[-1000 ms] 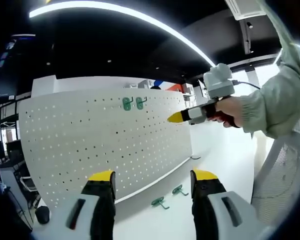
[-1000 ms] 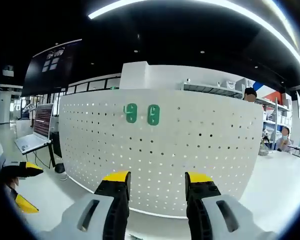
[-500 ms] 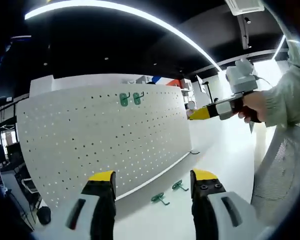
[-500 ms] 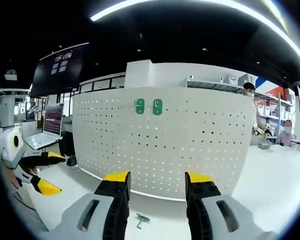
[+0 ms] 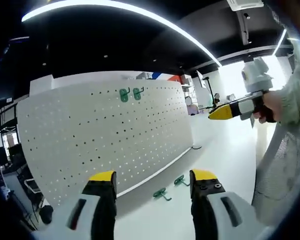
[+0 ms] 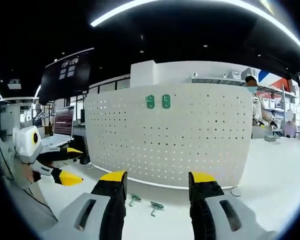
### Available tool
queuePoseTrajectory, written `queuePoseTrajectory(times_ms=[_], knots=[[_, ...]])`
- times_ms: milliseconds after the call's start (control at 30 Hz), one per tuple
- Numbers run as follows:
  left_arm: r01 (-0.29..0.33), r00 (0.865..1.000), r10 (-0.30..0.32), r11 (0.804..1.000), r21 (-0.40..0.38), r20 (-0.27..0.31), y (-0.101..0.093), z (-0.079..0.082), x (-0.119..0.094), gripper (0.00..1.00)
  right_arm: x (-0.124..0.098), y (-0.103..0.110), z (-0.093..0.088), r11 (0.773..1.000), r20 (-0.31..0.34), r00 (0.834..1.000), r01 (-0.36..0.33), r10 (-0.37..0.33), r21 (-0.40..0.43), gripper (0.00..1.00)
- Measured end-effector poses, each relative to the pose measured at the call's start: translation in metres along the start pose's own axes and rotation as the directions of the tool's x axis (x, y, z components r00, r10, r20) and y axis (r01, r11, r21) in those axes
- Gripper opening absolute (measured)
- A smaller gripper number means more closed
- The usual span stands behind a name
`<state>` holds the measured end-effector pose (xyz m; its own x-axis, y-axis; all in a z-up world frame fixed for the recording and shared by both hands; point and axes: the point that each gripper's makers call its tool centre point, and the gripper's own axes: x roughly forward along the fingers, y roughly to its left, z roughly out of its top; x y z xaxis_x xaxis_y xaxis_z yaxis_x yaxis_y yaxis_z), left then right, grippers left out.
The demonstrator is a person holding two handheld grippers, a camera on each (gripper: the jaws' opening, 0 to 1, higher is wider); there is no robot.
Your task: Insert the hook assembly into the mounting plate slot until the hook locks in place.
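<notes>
White pegboard [image 5: 105, 135] stands upright on white table [image 6: 270, 170], bottom edge along tabletop. Two green hooks already hung [image 6: 158, 101] near top edge, side by side. Two loose green hooks [image 6: 144, 203] lie flat on table just before board's foot, apart from each other. Left gripper [image 5: 150, 180]: jaws wide apart, nothing held. Right gripper [image 6: 155, 181]: jaws wide apart, nothing held, well back from board. Open tabletop between grippers and board.
</notes>
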<state>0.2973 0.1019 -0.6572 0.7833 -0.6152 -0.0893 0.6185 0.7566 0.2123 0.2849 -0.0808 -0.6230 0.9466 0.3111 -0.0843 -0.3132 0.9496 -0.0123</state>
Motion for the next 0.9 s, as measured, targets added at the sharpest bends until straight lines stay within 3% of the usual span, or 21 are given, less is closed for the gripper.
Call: queuePoseTrajectory(times_ms=[467, 633, 900], knots=[[0.009, 0.999, -0.009, 1.0, 0.013, -0.04, -0.004, -0.008, 0.0, 0.61, -0.006, 0.011, -0.003, 0.999, 0.025, 0.999, -0.04, 0.04, 0.005, 0.48], [0.052, 0.997, -0.05, 0.998, 0.028, -0.05, -0.011, -0.008, 0.003, 0.52, -0.004, 0.013, -0.002, 0.998, 0.034, 0.998, -0.053, 0.052, 0.02, 0.48], [0.111, 0.99, -0.101, 0.989, 0.095, -0.097, -0.02, -0.011, 0.008, 0.51, -0.003, 0.017, -0.001, 0.996, 0.046, 0.996, -0.078, 0.077, 0.03, 0.48]])
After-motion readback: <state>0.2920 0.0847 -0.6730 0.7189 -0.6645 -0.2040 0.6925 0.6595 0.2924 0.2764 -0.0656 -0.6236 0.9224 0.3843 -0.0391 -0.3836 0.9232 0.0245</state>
